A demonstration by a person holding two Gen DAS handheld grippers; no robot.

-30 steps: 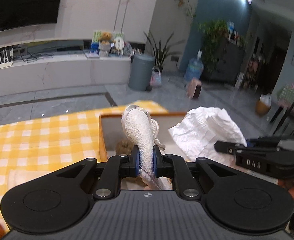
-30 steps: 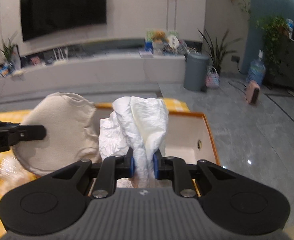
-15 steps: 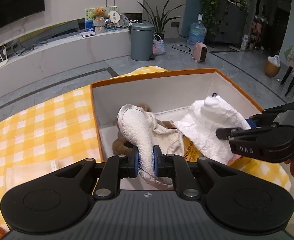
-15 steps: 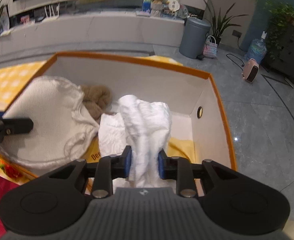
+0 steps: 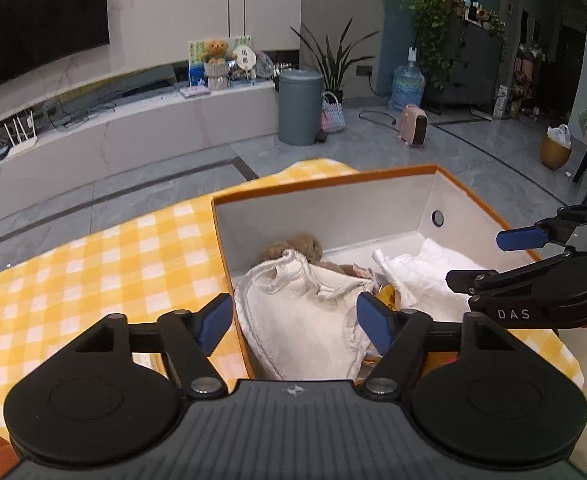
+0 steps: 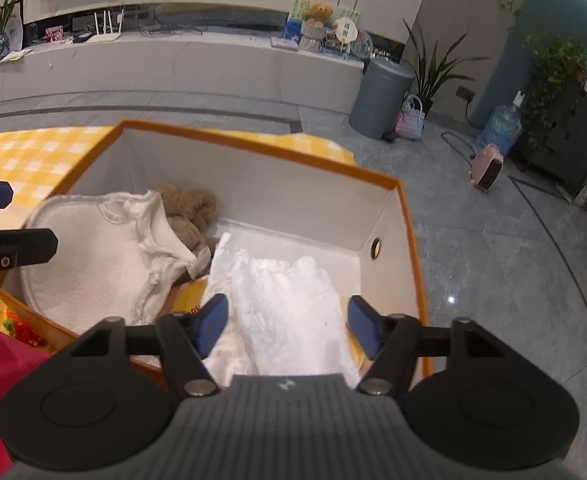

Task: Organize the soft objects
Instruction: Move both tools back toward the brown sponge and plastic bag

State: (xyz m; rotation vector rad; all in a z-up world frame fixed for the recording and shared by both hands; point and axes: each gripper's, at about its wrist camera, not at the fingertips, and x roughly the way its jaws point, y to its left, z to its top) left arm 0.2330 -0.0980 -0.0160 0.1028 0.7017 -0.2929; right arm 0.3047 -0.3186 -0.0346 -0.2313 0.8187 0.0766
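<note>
Hovering spread over the box [image 5: 373, 184], the left hand-held gripper [image 5: 293, 322] is gaping above the cream cloth [image 5: 305, 320] lying just ahead; the right hand-held gripper [image 6: 285, 322], also spread, is hanging over the white cloth [image 6: 289, 300], its length running away from it.

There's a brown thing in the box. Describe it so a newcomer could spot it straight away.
Find the orange-rimmed box on the yellow checked tablecloth. In its far left corner lies a brown plush toy, half tucked under the cream cloth. It is the only brown, fuzzy item; the cream cloth and the white cloth are pale fabric.
</note>
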